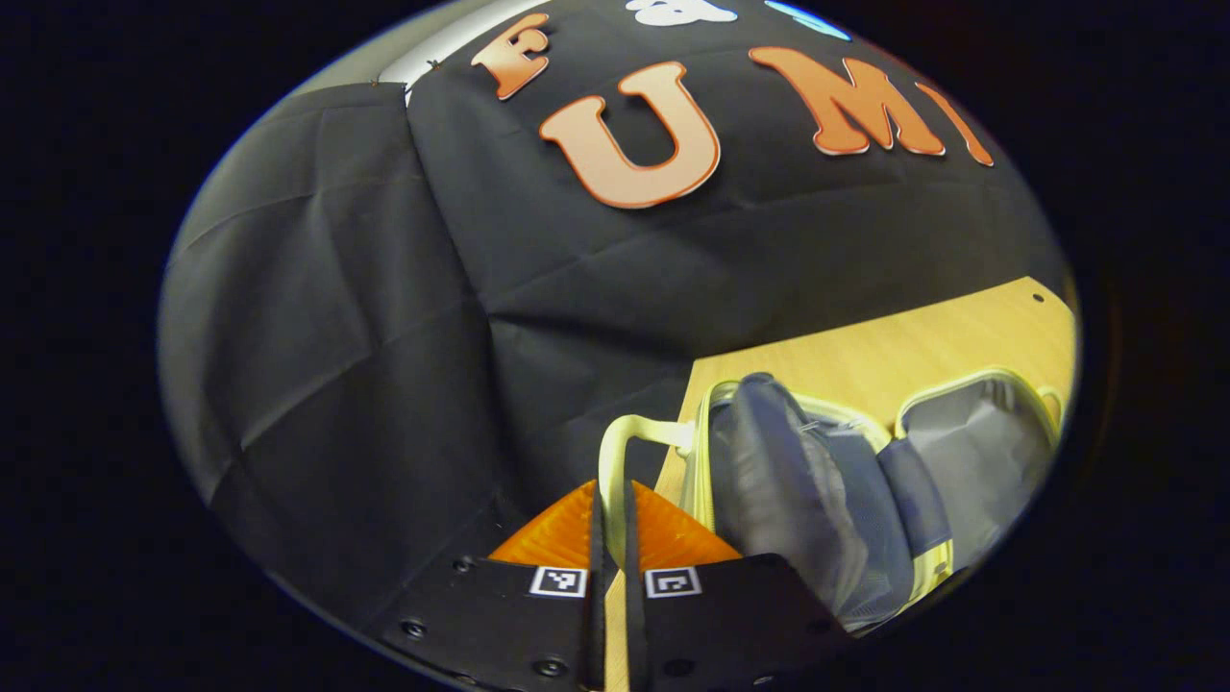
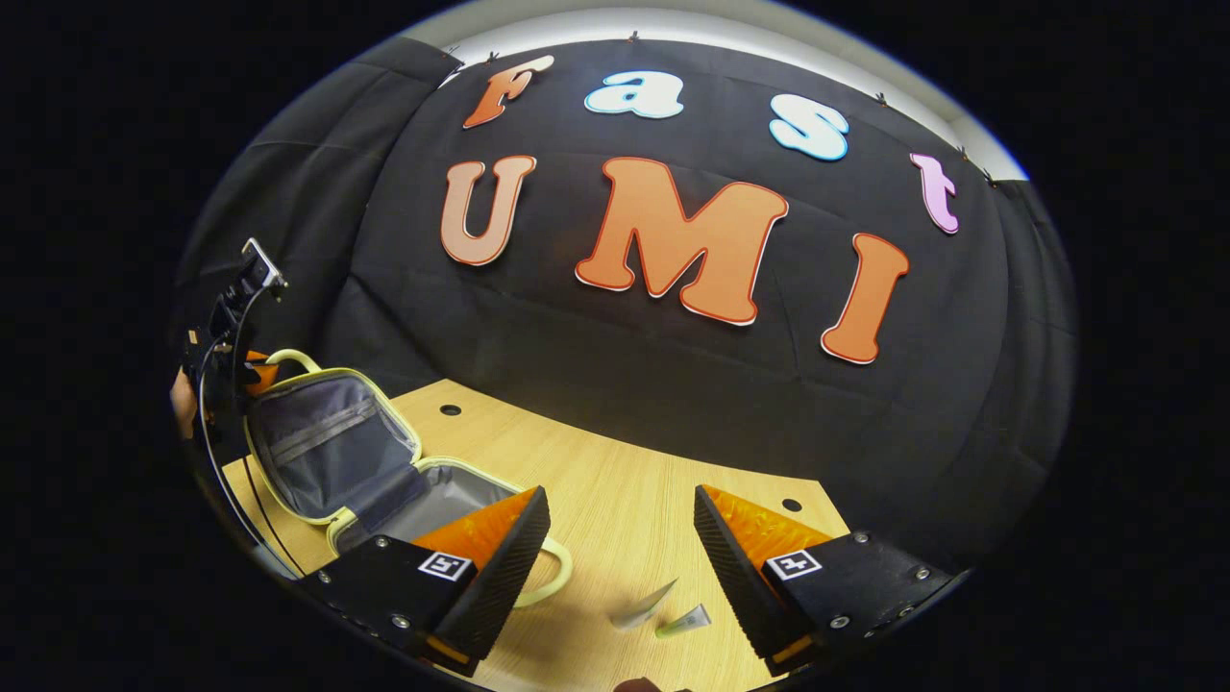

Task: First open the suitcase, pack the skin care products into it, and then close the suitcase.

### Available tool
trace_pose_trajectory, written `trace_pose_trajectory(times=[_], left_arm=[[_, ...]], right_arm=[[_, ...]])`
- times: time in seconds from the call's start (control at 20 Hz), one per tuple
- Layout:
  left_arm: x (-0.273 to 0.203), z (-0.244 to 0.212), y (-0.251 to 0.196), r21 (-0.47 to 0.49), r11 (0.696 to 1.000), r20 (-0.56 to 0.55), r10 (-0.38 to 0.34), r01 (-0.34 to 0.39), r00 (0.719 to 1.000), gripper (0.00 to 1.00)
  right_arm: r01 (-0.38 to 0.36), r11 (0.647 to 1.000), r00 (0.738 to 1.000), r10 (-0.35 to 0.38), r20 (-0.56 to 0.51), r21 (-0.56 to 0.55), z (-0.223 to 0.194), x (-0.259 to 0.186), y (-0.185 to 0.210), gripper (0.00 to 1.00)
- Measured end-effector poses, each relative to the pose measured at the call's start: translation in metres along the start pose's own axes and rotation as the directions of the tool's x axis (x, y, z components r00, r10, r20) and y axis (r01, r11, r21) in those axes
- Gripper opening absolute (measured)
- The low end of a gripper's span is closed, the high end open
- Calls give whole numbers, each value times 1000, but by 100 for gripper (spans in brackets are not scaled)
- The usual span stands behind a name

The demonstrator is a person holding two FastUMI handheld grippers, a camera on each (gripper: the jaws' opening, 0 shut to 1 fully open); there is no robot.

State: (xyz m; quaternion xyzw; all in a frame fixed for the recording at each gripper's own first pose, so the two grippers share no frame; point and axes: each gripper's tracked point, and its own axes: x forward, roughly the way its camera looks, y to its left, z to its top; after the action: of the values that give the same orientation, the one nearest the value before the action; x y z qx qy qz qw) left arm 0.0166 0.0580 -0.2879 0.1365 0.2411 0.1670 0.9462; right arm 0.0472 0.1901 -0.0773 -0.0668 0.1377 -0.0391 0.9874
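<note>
Tabletop (image 2: 615, 500): suitcase (image 2: 332, 452) left of right claw (image 2: 620, 567)

Left gripper (image 1: 609, 538) closed (right gripper (image 2: 622, 548) agape)

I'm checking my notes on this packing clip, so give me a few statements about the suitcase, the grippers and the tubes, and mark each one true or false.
1. The suitcase is open. True; its lid stands up and the grey lining shows.
2. The left gripper is shut on the suitcase handle. True; its fingers pinch the pale loop.
3. The right gripper is shut on a tube. False; its fingers are wide apart, holding nothing.
4. The skin care tubes are packed in the suitcase. False; they lie on the wooden table, outside it.
</note>
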Motion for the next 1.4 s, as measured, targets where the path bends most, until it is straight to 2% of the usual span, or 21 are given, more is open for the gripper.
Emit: trace_pose_trajectory(times=[0.05, 0.15, 0.2, 0.3, 0.4, 0.45, 0.5, 0.6, 0.65, 0.7, 0.9, 1.05, 1.2, 1.4], left_arm=[[3, -1, -4, 1, 1000, 7, -2, 2, 1000, 18], [-1, 5, -19, -12, 999, 34, -37, 38, 999, 17], [-13, 16, -28, -1, 999, 59, -50, 50, 997, 24], [-32, 30, -49, 6, 997, 101, -77, 77, 992, 45], [-54, 53, -81, -18, 990, 141, -135, 139, 981, 63], [-65, 60, -103, -30, 984, 158, -171, 177, 973, 79], [-74, 65, -123, -41, 974, 167, -214, 224, 962, 77], [-96, 77, -172, -52, 943, 189, -313, 328, 931, 86], [-108, 82, -196, -42, 928, 199, -355, 370, 913, 94], [-119, 89, -214, -26, 915, 211, -388, 402, 897, 98], [-165, 103, -301, 10, 841, 227, -529, 541, 818, 98], [-206, 103, -364, 39, 764, 212, -636, 644, 742, 99], [-236, 101, -423, 93, 693, 190, -718, 715, 670, 99], [-264, 88, -488, 142, 614, 147, -789, 776, 597, 99]], right_arm=[[2, 1000, 1000, -2, -2, -1, 0, -1, -2, 96], [-1, 1000, 1000, 1, -13, -2, -7, 0, -6, 95], [-4, 1000, 1000, 4, -14, -9, -9, -1, -7, 96], [1, 1000, 1000, -1, -17, -29, -15, -1, -15, 96], [-4, 1000, 1000, 3, -21, -23, -20, -2, -22, 96], [-10, 1000, 1000, 9, -30, -20, -24, -3, -24, 96], [-8, 1000, 999, 8, -31, -20, -28, -3, -30, 96], [-8, 1000, 1000, 8, -26, -20, -31, -3, -42, 96], [-11, 1000, 1000, 11, -29, -18, -34, -3, -48, 96], [-12, 1000, 999, 11, -30, -17, -38, -4, -55, 96], [-4, 1000, 1000, 4, -31, 6, -48, -8, -89, 96], [4, 1000, 999, -3, -47, 9, -59, -13, -112, 96], [11, 1000, 998, -10, -59, 10, -69, -18, -132, 96], [20, 1000, 997, -19, -72, 11, -79, -22, -149, 96]])
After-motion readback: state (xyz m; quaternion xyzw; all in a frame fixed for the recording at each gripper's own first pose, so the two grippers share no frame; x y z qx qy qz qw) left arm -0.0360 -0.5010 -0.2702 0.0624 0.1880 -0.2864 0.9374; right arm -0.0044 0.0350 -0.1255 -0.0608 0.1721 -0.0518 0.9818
